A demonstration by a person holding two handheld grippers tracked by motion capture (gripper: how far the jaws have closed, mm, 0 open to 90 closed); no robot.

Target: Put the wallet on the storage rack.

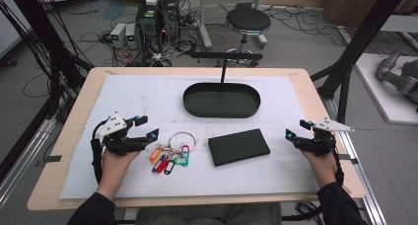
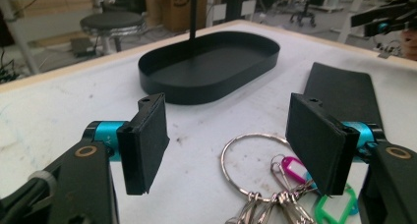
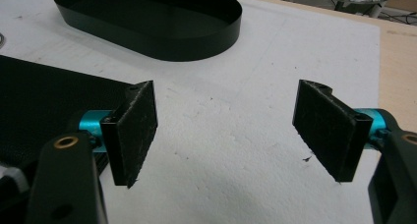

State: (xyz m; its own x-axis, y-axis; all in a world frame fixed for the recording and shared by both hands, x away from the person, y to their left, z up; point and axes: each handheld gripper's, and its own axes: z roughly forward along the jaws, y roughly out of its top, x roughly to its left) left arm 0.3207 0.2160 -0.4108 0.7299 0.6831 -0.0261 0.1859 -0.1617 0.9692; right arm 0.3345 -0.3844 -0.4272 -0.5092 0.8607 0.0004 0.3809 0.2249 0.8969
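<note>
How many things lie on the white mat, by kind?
Tray: 1
Key ring with tags: 1
Black wallet: 1
Total: 3

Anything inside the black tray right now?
The tray looks empty: its bare black floor shows in the high view and the left gripper view, with a thin post rising at its far rim. The near wall hides a thin strip of floor.
</note>
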